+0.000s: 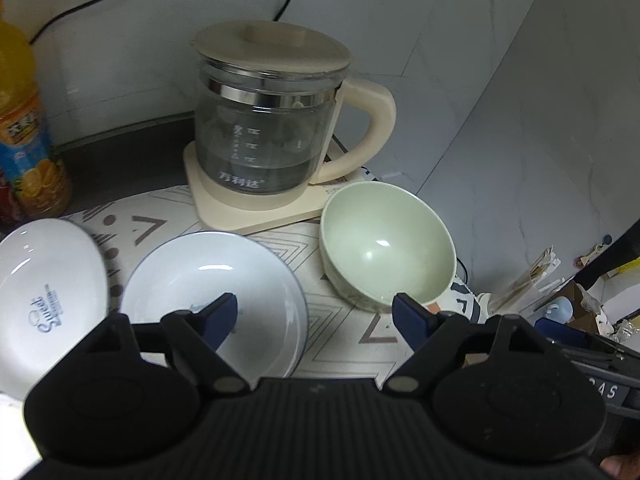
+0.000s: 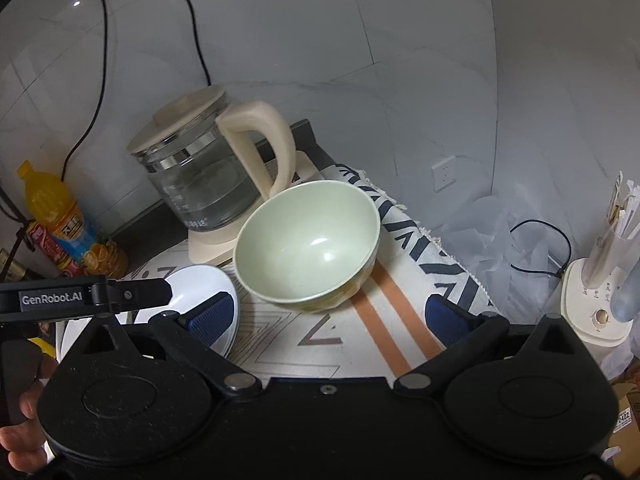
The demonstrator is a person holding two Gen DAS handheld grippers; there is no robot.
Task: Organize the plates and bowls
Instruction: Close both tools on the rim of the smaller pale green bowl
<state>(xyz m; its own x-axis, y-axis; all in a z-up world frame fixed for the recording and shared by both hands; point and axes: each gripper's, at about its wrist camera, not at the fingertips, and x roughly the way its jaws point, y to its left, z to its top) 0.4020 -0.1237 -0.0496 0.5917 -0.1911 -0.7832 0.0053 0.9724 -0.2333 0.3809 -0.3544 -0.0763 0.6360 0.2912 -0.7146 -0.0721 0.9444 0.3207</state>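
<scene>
Green bowl (image 2: 308, 240) tilted, mouth facing up toward right claw (image 2: 326, 318), kettle (image 2: 200, 184) behind

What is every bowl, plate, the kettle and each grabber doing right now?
green bowl: upright, empty
white plate: flat on the mat, empty
lettered plate: empty
kettle: lid on, on its base
juice bottle: upright
left gripper: open, holding nothing
right gripper: open, holding nothing
</scene>
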